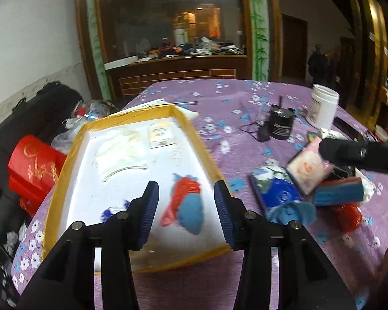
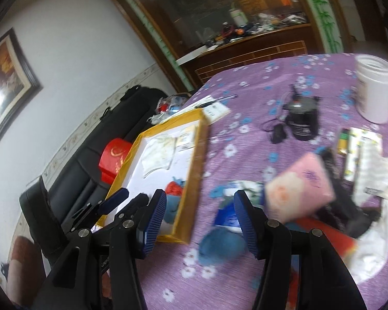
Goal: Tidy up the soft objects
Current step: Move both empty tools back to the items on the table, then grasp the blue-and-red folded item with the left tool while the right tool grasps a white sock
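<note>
Soft objects split between two places. Inside the yellow-rimmed tray (image 1: pixel 191 126), on its white floor: a red-and-blue soft piece (image 1: pixel 185 204), long axis running roughly from 11 to 5 o'clock in the left wrist view, plus a pale folded cloth (image 1: pixel 121 152) farther in at about 11 o'clock. Outside the tray, toward 3 o'clock on the purple flowered tablecloth (image 1: pixel 219 98): a loose pile holding a pink pack (image 2: pixel 300 183), a blue packet (image 1: pixel 282 193), a blue sponge block (image 1: pixel 338 193), a blue cloth (image 2: pixel 221 245) and white wrappings (image 2: pixel 375 248).

Left gripper (image 1: pixel 186 204) poised above the tray, jaws apart with nothing pressed between the pads; red-and-blue piece seen through the gap but lying on the tray floor below, apparently released. Right gripper (image 2: pixel 199 222) likewise parted and empty, pointed at the strip of cloth between tray edge and pile, blue cloth just past its right finger at about 5 o'clock, pink pack at about 2 o'clock.

Judged from this: pile clearly nearer the right gripper, tray nearer the left. Next pick probably the blue cloth, closest to the right fingertips, then a carry toward 10 o'clock over the tray's yellow rim. Low rim likely to catch a drooping cloth unless lifted well clear.

Farther out at 1 o'clock: black canister (image 1: pixel 280 126) with cord, white jar (image 1: pixel 323 108). Off the table at 9 o'clock: red box (image 1: pixel 36 170).
</note>
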Available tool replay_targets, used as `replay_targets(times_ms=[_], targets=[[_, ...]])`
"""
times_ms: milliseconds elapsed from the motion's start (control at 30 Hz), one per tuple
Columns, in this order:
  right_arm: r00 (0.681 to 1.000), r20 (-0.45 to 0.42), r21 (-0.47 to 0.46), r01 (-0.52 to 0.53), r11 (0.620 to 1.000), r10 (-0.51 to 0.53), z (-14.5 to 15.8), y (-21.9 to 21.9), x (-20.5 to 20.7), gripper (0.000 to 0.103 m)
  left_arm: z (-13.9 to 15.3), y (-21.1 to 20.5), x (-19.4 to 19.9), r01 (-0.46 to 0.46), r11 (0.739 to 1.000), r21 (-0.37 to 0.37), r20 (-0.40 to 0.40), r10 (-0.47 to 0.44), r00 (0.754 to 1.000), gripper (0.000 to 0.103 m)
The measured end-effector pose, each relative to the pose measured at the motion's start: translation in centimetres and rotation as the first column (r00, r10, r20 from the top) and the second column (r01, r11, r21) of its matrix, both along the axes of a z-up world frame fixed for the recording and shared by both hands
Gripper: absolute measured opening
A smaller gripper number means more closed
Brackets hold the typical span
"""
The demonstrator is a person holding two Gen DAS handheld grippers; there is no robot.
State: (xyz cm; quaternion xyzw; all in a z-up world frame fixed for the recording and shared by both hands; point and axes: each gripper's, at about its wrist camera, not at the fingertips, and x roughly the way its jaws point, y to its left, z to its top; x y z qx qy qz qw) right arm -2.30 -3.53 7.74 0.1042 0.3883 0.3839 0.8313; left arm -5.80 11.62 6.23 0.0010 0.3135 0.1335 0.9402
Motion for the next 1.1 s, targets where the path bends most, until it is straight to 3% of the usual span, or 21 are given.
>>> replay_targets(times_ms=[167,333,467,533,600,700,833,1000,1033,1067,1100], targets=[[0.996,0.002,0.056,0.093,0.994,-0.093,1.0,-5.2,0.6,0.057,0.2,-2.6,0.3,0.068,0.998,0.012,-0.010,-0.068,0.998,0.042],[0.977,0.033,0.076,0.208,0.975,-0.211,1.6,-11.1,1.2,0.062,0.2,-5.8,0.8,0.211,0.976,-0.047,-0.015,-0.212,0.977,0.042],[0.949,-0.003,0.117,0.313,0.943,-0.315,0.4,-15.4,2.4,0.063,-0.4,-8.8,1.9,0.340,0.931,-0.134,-0.048,-0.349,0.936,0.042],[0.943,-0.058,0.139,0.333,0.933,-0.328,-0.5,-16.6,3.2,0.063,-0.9,-10.5,2.5,0.405,0.897,-0.179,-0.078,-0.424,0.902,0.044],[0.943,-0.097,0.160,0.330,0.930,-0.318,-1.0,-17.1,3.6,0.063,-1.2,-11.9,3.1,0.442,0.866,-0.232,-0.097,-0.473,0.876,0.061],[0.950,-0.098,0.174,0.311,0.934,-0.298,-0.8,-16.9,3.4,0.063,-1.4,-13.8,3.7,0.483,0.833,-0.269,-0.092,-0.521,0.848,0.071],[0.948,-0.084,0.180,0.318,0.931,-0.308,-0.7,-17.2,3.0,0.065,-2.3,-15.6,5.4,0.466,0.861,-0.204,-0.151,-0.498,0.854,0.077],[0.945,-0.108,0.174,0.324,0.930,-0.309,-1.0,-17.1,3.1,0.065,-4.3,-15.8,8.0,0.429,0.876,-0.221,-0.209,-0.472,0.856,0.075],[0.943,-0.110,0.168,0.330,0.929,-0.315,-1.1,-17.2,3.1,0.065,-4.2,-15.6,8.1,0.429,0.874,-0.227,-0.190,-0.472,0.861,0.071],[0.941,-0.112,0.166,0.335,0.927,-0.320,-1.1,-17.2,3.2,0.065,-3.9,-15.4,8.0,0.433,0.870,-0.237,-0.161,-0.474,0.866,0.055],[0.938,-0.116,0.164,0.343,0.925,-0.327,-1.2,-17.3,3.2,0.065,-3.7,-15.0,7.9,0.436,0.865,-0.247,-0.143,-0.478,0.867,0.048]])
